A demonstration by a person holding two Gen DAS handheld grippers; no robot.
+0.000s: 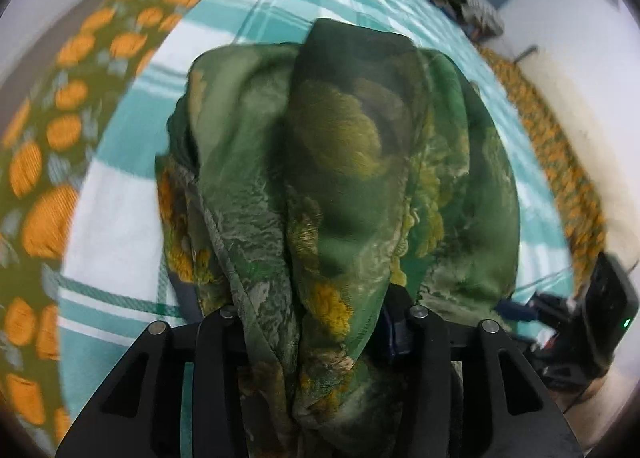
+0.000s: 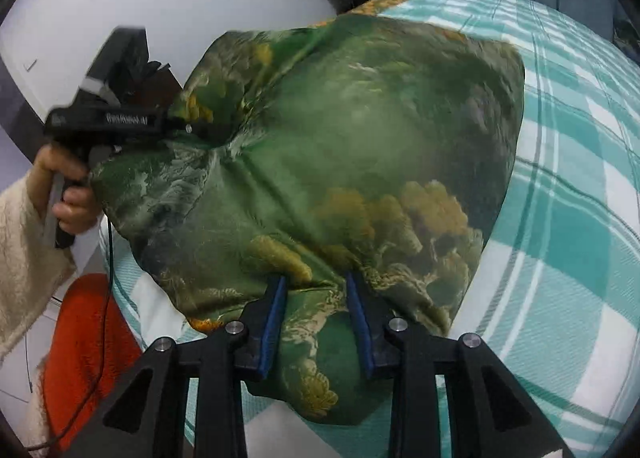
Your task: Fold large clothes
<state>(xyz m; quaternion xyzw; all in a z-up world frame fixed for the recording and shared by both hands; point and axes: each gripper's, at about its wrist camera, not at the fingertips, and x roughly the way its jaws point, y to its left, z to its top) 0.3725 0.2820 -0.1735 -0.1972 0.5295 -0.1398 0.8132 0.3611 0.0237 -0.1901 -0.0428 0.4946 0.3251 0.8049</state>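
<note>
A large green cloth with yellow flower print [image 1: 344,186] hangs bunched from my left gripper [image 1: 320,322], which is shut on it; the cloth hides the fingertips. In the right wrist view the same cloth [image 2: 340,154] is spread and lifted over the bed. My right gripper [image 2: 316,286] has its blue-padded fingers [image 2: 272,318] spread apart with a fold of cloth lying between them. The left gripper [image 2: 188,126] shows at the left, clamped on the cloth's far corner, held by a hand.
A teal and white checked sheet [image 1: 120,198] [image 2: 560,218] covers the bed. An olive bedspread with orange spots [image 1: 52,138] lies along its edges. White walls stand behind. An orange cloth [image 2: 84,338] lies low at the left. The other gripper's body [image 1: 600,310] is at the right.
</note>
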